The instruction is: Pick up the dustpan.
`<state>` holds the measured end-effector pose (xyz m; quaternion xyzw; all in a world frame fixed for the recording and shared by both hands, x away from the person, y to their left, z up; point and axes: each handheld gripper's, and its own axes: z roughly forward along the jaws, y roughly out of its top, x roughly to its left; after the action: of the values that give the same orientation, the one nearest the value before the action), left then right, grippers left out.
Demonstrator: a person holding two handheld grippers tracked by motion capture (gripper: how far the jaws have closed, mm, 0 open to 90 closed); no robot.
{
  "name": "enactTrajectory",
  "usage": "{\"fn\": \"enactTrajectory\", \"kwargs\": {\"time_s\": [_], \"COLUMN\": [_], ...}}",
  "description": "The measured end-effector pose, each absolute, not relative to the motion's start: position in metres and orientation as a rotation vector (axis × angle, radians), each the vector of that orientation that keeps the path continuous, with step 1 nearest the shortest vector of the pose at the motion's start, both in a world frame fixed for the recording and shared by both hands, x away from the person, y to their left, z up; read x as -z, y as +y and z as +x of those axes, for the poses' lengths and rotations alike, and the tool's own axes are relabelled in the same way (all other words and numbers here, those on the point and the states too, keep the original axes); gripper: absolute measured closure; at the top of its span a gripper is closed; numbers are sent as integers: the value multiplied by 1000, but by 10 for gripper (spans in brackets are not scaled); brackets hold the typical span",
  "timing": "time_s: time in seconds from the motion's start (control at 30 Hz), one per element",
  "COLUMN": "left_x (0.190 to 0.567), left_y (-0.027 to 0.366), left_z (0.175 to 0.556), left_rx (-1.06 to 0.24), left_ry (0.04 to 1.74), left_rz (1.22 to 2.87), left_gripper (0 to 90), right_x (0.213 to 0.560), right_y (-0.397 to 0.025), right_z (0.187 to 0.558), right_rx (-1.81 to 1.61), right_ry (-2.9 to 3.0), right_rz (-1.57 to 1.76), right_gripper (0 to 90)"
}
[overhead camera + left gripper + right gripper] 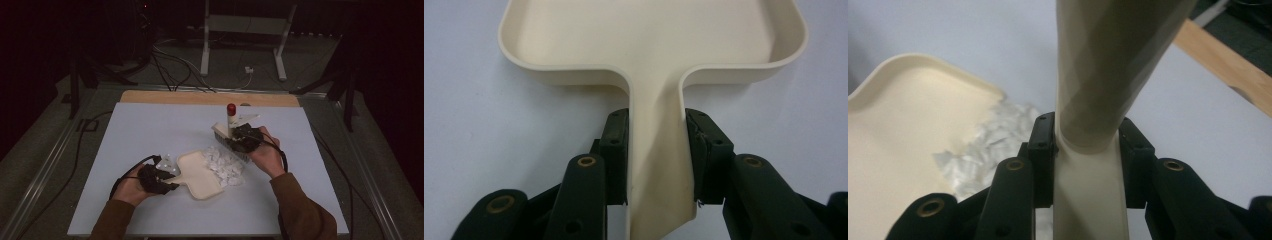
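Note:
A cream dustpan (pixel 200 174) lies flat on the table, its mouth facing a pile of white paper scraps (pixel 225 166). My left gripper (pixel 167 181) is shut on the dustpan's handle (pixel 658 165), one jaw on each side. My right gripper (pixel 239 141) is shut on the cream handle (pixel 1090 150) of a hand brush (pixel 227 136), whose red-tipped end (pixel 231 108) points up. The brush head rests at the far right edge of the scraps. In the right gripper view the scraps (pixel 983 147) touch the dustpan's lip (pixel 948 67).
The pale blue table top (pixel 150 130) has a wooden strip (pixel 210 98) along its far edge. Beyond it, cables and a white stand (pixel 245 35) sit on the dark floor. Open table surface lies to the left and front.

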<state>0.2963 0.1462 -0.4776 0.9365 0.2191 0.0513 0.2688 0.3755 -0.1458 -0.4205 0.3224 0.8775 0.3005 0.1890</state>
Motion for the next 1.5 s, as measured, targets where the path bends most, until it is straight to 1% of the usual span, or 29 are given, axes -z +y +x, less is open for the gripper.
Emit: {"fn": "enactTrajectory", "kwargs": {"time_s": [0.23,0.57,0.73,0.97,1.17,1.5], "left_x": [479,481,481,482,482,482], "left_y": [145,142,139,138,137,135], "left_z": [297,299,298,298,297,294], "left_rx": [-141,-142,-144,-141,-139,-130], "left_ry": [589,586,580,574,564,544], "left_rz": [2525,2519,2520,2519,2525,2533], "left_gripper": [661,661,662,661,661,661], "right_x": [429,419,414,408,405,427], "right_y": [-125,-122,-122,-135,-159,-194], "right_z": [375,353,349,357,360,355], "right_rx": [-768,-941,-1012,-1048,-1074,-926], "right_ry": [2587,2731,2742,2601,2458,2347], "right_rz": [804,651,607,750,938,1128], "right_gripper": [665,665,664,664,664,664]}}
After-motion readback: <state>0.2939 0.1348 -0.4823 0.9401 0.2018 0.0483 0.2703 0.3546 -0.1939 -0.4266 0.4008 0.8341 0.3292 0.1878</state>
